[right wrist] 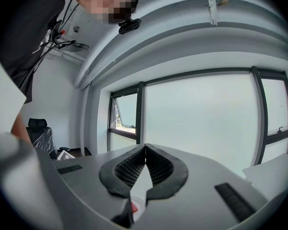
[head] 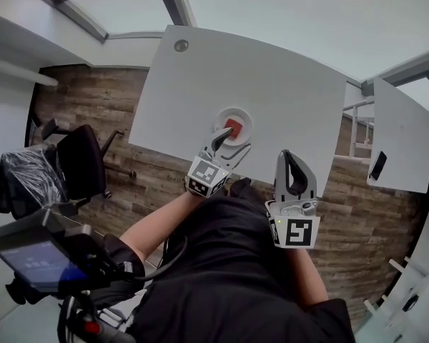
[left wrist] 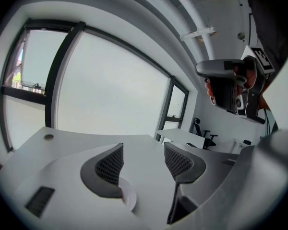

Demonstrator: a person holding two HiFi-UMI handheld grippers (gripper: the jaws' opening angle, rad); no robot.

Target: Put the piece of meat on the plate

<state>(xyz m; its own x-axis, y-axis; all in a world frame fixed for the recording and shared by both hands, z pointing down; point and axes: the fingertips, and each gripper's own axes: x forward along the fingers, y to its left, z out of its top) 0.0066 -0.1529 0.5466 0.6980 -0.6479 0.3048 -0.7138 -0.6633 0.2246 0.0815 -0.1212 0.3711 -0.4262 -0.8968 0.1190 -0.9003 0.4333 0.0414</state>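
The meat (head: pixel 234 127), a small red piece, is seen lying on the plate (head: pixel 247 120), which is set near the front edge of the table (head: pixel 286 91).

The left gripper (head: pixel 232 140) is held over the plate's near rim in the head view. Its jaws are spread apart and nothing is caught between them. The meat is found just beyond the tips, apart from both pads. In the left gripper view only table is seen in the gap. A curved bit of the plate is shown below the left jaw, and the meat is hidden there.

The right gripper (head: pixel 287 156) is held to the right of the plate, off the front edge of the table. Its jaws are clenched tip to tip, and nothing is gripped. In the right gripper view the meat and plate are seen low down, below the closed jaws.
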